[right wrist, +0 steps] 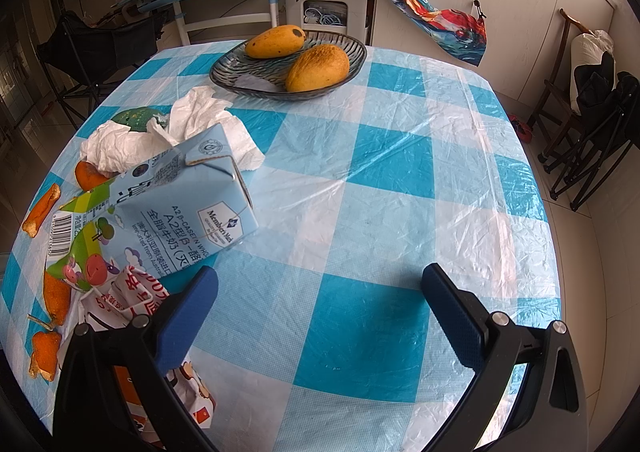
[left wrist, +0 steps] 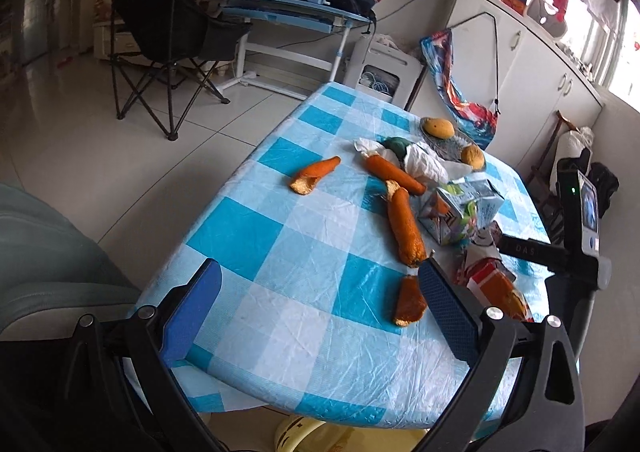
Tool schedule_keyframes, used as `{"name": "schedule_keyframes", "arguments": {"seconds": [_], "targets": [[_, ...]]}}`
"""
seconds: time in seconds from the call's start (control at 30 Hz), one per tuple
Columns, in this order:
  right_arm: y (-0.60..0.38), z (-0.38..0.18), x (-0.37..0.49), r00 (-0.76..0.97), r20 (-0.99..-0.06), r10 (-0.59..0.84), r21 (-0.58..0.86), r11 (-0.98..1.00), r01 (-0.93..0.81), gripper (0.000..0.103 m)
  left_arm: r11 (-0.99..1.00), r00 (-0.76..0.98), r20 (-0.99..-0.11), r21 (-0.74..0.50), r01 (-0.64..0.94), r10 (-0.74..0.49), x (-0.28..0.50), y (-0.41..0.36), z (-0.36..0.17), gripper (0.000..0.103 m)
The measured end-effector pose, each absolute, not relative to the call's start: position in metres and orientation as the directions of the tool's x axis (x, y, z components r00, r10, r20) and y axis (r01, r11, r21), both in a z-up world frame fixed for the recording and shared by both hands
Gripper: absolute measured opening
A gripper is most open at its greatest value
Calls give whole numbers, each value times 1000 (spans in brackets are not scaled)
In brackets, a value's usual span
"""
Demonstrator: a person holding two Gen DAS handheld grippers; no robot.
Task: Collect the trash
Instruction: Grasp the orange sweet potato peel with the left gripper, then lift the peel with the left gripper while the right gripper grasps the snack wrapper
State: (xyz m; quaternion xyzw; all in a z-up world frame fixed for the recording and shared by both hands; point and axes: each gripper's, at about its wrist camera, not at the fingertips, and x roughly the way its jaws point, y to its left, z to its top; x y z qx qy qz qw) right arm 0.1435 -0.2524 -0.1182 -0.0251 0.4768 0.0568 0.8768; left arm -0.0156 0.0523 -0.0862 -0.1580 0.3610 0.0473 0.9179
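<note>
Trash lies on a blue-and-white checked table [left wrist: 280, 236]. Several orange peels show in the left wrist view: one apart [left wrist: 314, 175], a long one [left wrist: 406, 230], a short one [left wrist: 410, 302] by my right finger. A crushed milk carton [left wrist: 460, 214] [right wrist: 176, 208], crumpled white tissue [left wrist: 424, 162] [right wrist: 204, 128] and a red-and-white wrapper [left wrist: 494, 280] [right wrist: 132, 304] lie together. My left gripper [left wrist: 320, 270] hovers open over the near table edge. My right gripper [right wrist: 320, 276] is open above bare cloth, its left finger [right wrist: 188, 316] over the wrapper.
A glass dish [right wrist: 352, 48] holds two mangoes [right wrist: 318, 68] at the far side. The other gripper's body with a phone [left wrist: 588, 212] stands at the right. A folding chair [left wrist: 168, 48], a blue desk [left wrist: 288, 12] and white cabinets [left wrist: 532, 64] surround the table.
</note>
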Motion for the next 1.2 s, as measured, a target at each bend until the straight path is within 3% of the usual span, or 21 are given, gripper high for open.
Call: {"name": "schedule_keyframes", "arguments": {"seconds": [0.17, 0.6, 0.67, 0.77, 0.83, 0.9, 1.0, 1.2], "targets": [[-253, -118, 143, 539, -839, 76, 10, 992, -123, 97, 952, 712, -700, -254, -173, -58, -5, 47, -91, 95], [-253, -118, 144, 539, -839, 76, 10, 992, -124, 97, 998, 632, -773, -61, 8, -53, 35, -25, -116, 94], [-252, -119, 144, 539, -839, 76, 11, 992, -124, 97, 999, 630, -775, -44, 20, -46, 38, -31, -121, 87], [-253, -118, 143, 531, -843, 86, 13, 990, -140, 97, 997, 628, -774, -68, 46, -82, 40, -33, -121, 58], [-259, -116, 140, 525, -847, 88, 21, 991, -133, 97, 994, 622, -775, -78, 78, -110, 41, -34, -118, 32], [-274, -109, 133, 536, -836, 112, 81, 993, -82, 97, 990, 618, -773, -108, 90, -141, 38, -33, -116, 20], [-292, -83, 112, 598, -783, 173, 169, 984, -63, 97, 986, 630, -759, -148, 79, -165, 31, -25, -114, 18], [-258, -55, 71, 610, -719, 333, 237, 943, -235, 97, 979, 674, -716, -195, 56, -181, 12, -8, -103, 17]]}}
